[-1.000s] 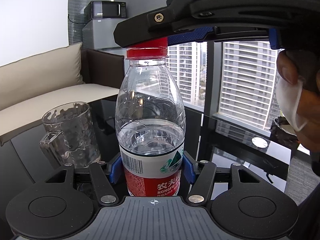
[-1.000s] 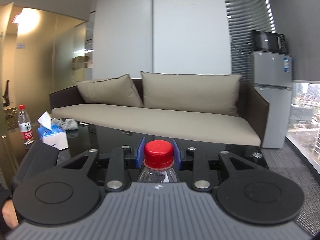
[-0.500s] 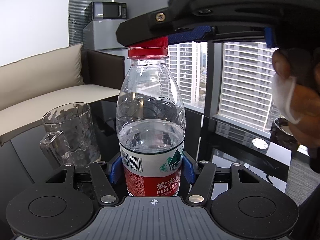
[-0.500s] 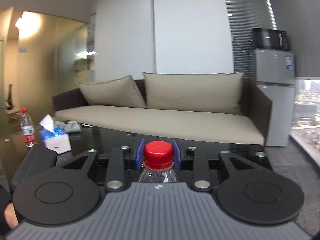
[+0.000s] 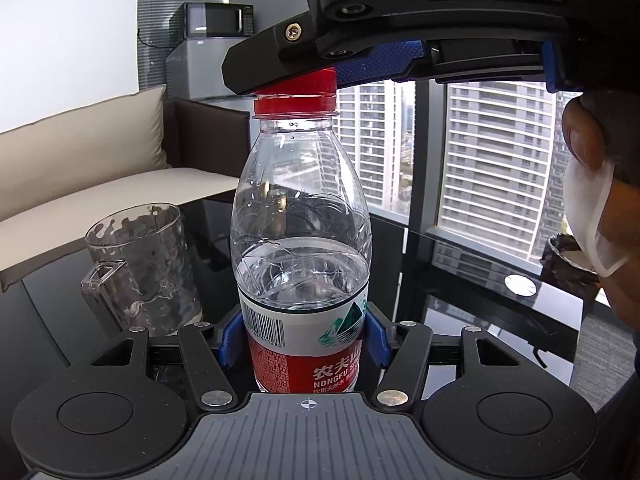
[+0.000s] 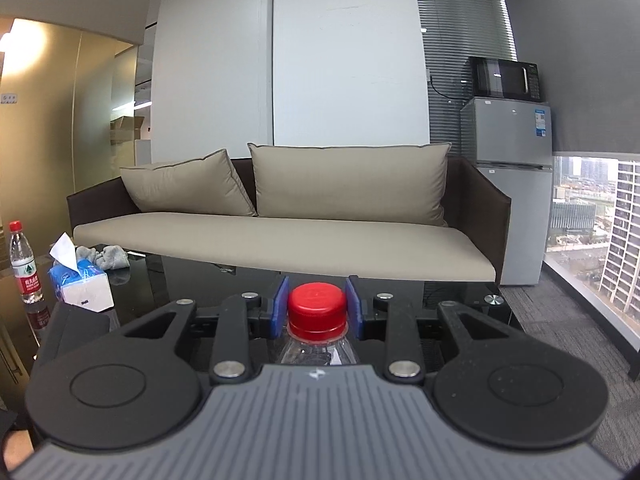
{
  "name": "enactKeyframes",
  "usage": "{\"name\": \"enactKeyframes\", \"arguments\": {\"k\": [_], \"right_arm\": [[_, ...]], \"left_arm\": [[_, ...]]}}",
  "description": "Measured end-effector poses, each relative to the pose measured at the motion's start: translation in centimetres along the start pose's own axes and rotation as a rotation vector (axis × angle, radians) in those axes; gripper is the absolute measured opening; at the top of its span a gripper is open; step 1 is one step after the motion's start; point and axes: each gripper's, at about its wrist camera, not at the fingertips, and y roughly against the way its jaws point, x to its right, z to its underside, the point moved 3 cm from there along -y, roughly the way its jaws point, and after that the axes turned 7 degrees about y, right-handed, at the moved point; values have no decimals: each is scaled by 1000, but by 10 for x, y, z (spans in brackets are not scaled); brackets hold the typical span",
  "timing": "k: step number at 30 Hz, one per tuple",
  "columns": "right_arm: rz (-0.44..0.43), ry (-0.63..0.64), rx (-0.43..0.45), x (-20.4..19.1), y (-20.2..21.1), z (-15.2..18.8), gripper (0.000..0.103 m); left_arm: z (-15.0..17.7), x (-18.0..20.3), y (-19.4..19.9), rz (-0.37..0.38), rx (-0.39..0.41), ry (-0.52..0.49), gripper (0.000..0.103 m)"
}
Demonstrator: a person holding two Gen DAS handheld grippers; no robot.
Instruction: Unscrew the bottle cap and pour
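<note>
The water bottle (image 5: 300, 248) was seen standing upright on the dark glass tabletop (image 5: 480, 304), roughly half filled, with its red cap (image 6: 317, 312) seated on the neck. The bottle's labelled lower body was gripped on both sides by the blue pads of the left gripper (image 5: 302, 340), whose jaws were closed onto it. The cap was clamped between the blue pads of the right gripper (image 6: 317, 307), its jaws drawn narrow around the cap; in the left wrist view this gripper was seen lying across the top of the bottle, its black finger covering part of the cap. The handle end of the right gripper was held by a hand (image 5: 600, 200) to the right of the bottle, with a piece of white cloth-like material against it. Just to the left of the bottle, and slightly behind it, a clear glass mug (image 5: 140, 268) with a square handle was seen standing on the tabletop, apart from the bottle. Beyond the bottle a beige sofa (image 6: 280, 232) was placed along the wall, with a small fridge (image 6: 508, 184) and a microwave (image 6: 504, 78) on top of it at the sofa's window end. Far from the held bottle, a tissue box (image 6: 80, 280) and a second water bottle (image 6: 24, 268) were visible at the tabletop's other end.
</note>
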Motion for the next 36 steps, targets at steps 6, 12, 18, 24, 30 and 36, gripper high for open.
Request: {"name": "enactKeyframes", "arguments": {"k": [6, 12, 18, 24, 30, 36], "right_arm": [[-110, 38, 12, 14, -4, 0, 32], [-239, 102, 39, 24, -6, 1, 32], [-203, 40, 34, 26, -5, 0, 33], [-67, 31, 19, 6, 3, 0, 35], [-27, -14, 15, 7, 7, -3, 34], [-35, -29, 22, 9, 8, -2, 32]], "left_arm": [[0, 1, -1, 4, 3, -4, 56], [2, -2, 2, 13, 4, -4, 56], [1, -1, 1, 7, 6, -4, 56], [1, -1, 2, 1, 4, -5, 56], [1, 1, 2, -3, 4, -11, 56], [1, 1, 1, -2, 5, -10, 56]]}}
